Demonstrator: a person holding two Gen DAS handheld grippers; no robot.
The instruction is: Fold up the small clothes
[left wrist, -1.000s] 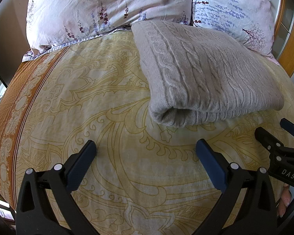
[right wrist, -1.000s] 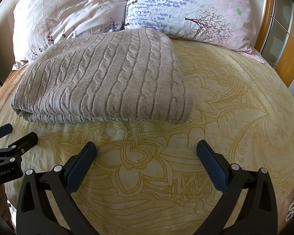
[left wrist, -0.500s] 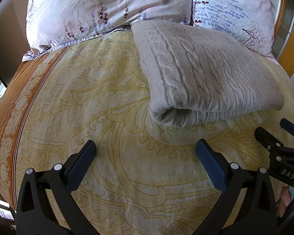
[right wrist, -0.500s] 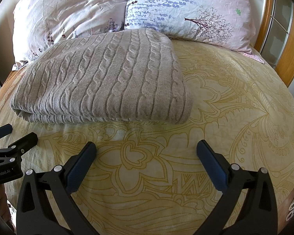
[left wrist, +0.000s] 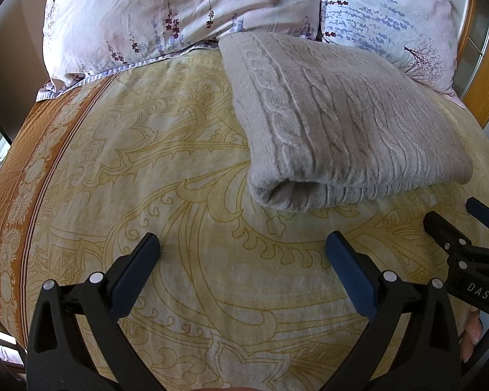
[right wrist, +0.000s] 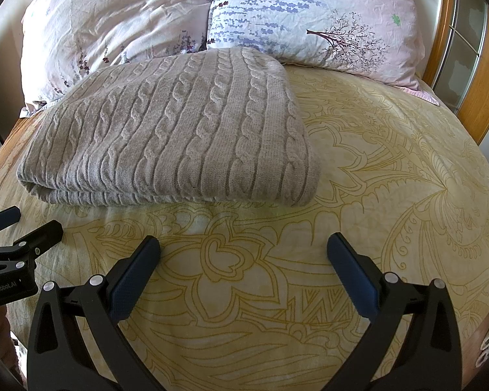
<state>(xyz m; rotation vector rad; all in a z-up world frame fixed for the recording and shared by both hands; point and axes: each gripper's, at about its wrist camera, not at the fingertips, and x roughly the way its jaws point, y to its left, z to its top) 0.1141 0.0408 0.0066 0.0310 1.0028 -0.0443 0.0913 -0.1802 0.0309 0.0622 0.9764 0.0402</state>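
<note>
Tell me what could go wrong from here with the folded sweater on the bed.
The sweater is thick, and its folded layers show loose at the near edge, so nudging it might undo the fold. Its far end rests against the pillows, which might catch it. Both the left tool and right tool are open, holding nothing.
</note>
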